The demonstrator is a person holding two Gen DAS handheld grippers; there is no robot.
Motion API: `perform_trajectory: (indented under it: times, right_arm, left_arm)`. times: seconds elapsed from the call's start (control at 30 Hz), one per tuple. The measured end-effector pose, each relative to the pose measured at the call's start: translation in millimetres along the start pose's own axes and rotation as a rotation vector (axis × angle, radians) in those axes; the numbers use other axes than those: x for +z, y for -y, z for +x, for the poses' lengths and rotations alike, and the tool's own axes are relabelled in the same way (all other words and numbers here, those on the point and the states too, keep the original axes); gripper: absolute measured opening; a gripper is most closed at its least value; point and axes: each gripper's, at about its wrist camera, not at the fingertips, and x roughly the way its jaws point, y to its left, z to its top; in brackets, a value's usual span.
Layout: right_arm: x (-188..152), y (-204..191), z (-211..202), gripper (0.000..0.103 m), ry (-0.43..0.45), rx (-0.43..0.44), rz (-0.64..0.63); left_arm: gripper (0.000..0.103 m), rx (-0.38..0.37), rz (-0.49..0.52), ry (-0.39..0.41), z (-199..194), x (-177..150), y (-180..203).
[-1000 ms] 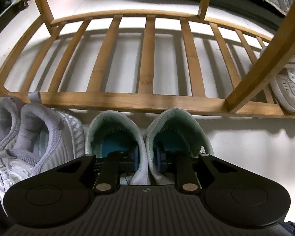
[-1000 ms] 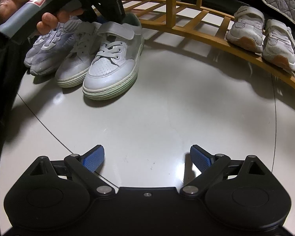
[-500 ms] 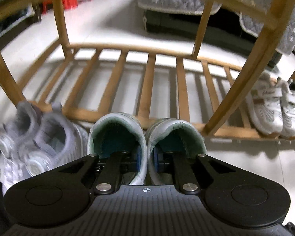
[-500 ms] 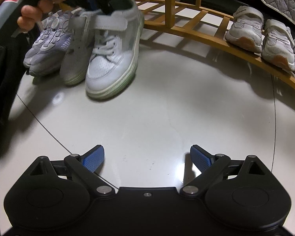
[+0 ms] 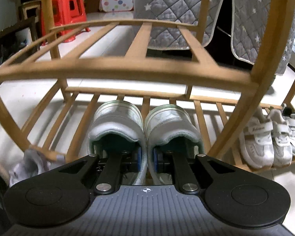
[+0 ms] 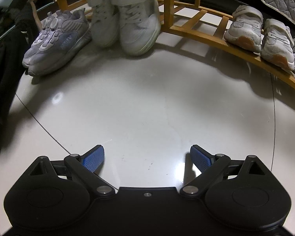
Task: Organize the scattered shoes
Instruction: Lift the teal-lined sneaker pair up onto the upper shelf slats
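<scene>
The wooden shoe rack (image 5: 116, 72) was seen directly ahead of the left gripper (image 5: 147, 160), its lower shelf just beyond the toes. The 2 white strap shoes (image 6: 127, 17) were carried off the floor, heels toward the camera, long axes pointing at the rack; the jaws were clamped on their 2 adjoining inner heel walls. The right gripper (image 6: 146, 160), farther off, was held wide open and empty. A brand on the shelved sneaker (image 5: 259, 137) was possibly lettered but unreadable.

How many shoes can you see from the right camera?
7, maybe more past the edge. Two white shoes hang lifted at top centre. Two grey sneakers sit on the floor to their left. Three white sneakers line the rack at right, the last cut off.
</scene>
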Motion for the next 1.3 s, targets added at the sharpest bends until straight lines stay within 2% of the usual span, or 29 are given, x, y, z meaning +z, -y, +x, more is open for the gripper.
perform_trajectory:
  times: [0.2,0.53,0.87,1.3]
  right_arm:
    - [0.8,-0.2,0.3,0.096,0.001,0.002,0.001]
    - [0.5,0.2,2.1,0.096,-0.007,0.001,-0.001]
    - [0.2,2.5,4.3,0.096,-0.013,-0.004,0.006]
    - [0.0,4.2,7.6,0.096,-0.013,-0.011,0.007]
  left_arm:
    - [0.012,0.015,0.007,0.044,10.0,16.1,0.6]
    - [0.012,0.035,0.006,0.1,24.0,14.0,13.7]
    - [0.012,0.025,-0.033,0.145,45.9,8.9,11.9]
    - [0.012,-0.005,0.003,0.174,61.3,8.8,15.1]
